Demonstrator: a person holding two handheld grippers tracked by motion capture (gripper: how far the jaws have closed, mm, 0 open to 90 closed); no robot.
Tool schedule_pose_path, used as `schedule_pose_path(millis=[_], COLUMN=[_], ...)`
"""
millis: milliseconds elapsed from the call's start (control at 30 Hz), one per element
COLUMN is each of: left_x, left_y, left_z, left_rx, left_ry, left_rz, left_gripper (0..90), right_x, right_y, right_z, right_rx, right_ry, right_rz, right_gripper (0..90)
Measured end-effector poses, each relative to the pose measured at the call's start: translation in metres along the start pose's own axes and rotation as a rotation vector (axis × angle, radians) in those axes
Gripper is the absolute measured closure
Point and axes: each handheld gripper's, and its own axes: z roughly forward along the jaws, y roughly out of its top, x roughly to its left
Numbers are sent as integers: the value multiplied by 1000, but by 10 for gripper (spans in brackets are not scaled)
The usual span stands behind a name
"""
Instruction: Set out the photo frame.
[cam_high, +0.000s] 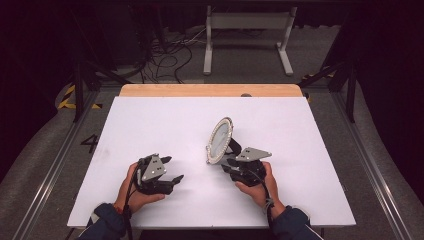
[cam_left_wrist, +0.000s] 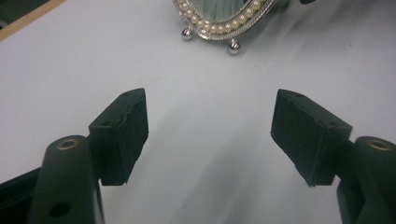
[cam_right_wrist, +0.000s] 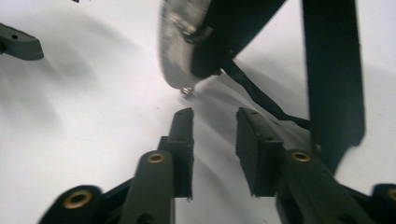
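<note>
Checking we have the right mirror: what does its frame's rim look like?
The mirror has a silver rim set with pearl-like beads, clearest in the left gripper view.

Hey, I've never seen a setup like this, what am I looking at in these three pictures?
A person sits at a white table holding a hand-held two-jaw tool in each hand. One picture looks down from above; the other two come from cameras riding on each tool, looking along its black jaws. The left tool has its jaws wide apart with nothing between them. The right tool has its jaws slightly apart, also holding nothing, just behind a small oval mirror with a pearl-beaded frame, which stands upright on its black rear stand.
</note>
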Motion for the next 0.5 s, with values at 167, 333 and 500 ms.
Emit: schedule_pose_path(millis=[167, 333, 500], left_x=[-1, -3, -1], left_y=[-13, -24, -28], left_z=[-13, -21, -28], left_rx=[3, 21, 18], left_ry=[16, 30, 42], left_rz=[-27, -42, -58], left_gripper=[248, 236, 232], right_x=[7, 11, 14], right_y=[2, 5, 11], right_z=[3, 8, 12], right_rx=[-26, -37, -58], right_ry=[15, 9, -11], right_rz=[5, 24, 50], right_gripper=[547, 482, 461])
